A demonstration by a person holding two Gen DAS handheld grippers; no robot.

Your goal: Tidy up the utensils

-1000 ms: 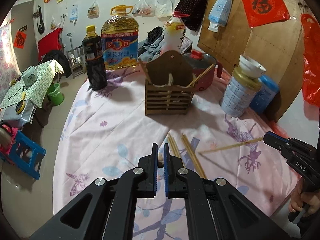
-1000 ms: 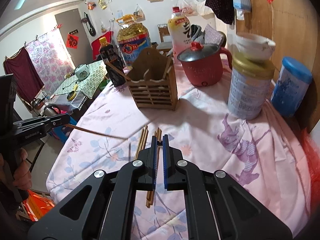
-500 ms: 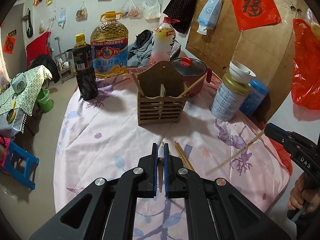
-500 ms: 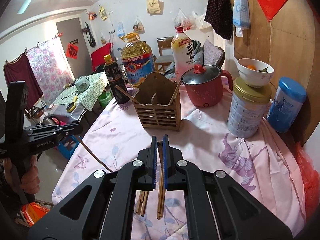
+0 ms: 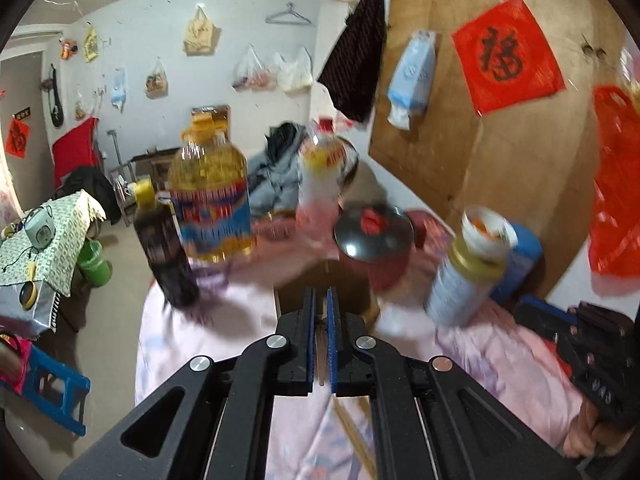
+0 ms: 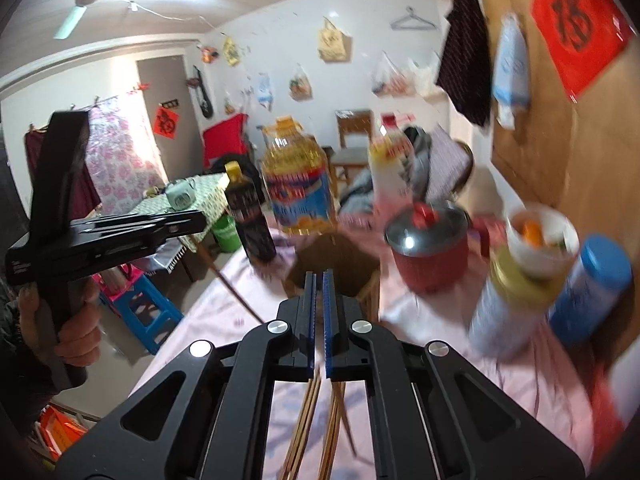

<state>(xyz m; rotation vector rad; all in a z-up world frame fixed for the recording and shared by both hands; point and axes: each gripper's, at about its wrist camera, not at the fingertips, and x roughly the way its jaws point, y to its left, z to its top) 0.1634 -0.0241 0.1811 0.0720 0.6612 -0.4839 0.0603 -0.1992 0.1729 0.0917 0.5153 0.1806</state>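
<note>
My left gripper (image 5: 319,292) is shut on a thin wooden chopstick; in the right wrist view that chopstick (image 6: 232,288) hangs slanting down from the left gripper (image 6: 198,222). My right gripper (image 6: 319,276) has its jaws closing tight on another chopstick that runs back between them. In the left wrist view the right gripper (image 5: 524,310) is at the right edge, a hand on its handle. The wooden utensil holder (image 6: 340,256) stands just beyond both sets of fingertips, blurred, and shows again as the holder (image 5: 352,280). Several loose chopsticks (image 6: 304,432) lie on the pink tablecloth (image 6: 440,320) under me.
Behind the holder stand a yellow oil jug (image 5: 212,208), a dark sauce bottle (image 5: 168,256), a red pot with a lid (image 5: 376,240), a tin topped by a white bowl (image 5: 468,276) and a blue canister (image 5: 520,256). A blue stool (image 5: 52,384) is on the floor at left.
Both grippers have risen from the tablecloth with their chopsticks and come closer to the holder. The loose chopsticks stay on the cloth. The picture has become blurred.
</note>
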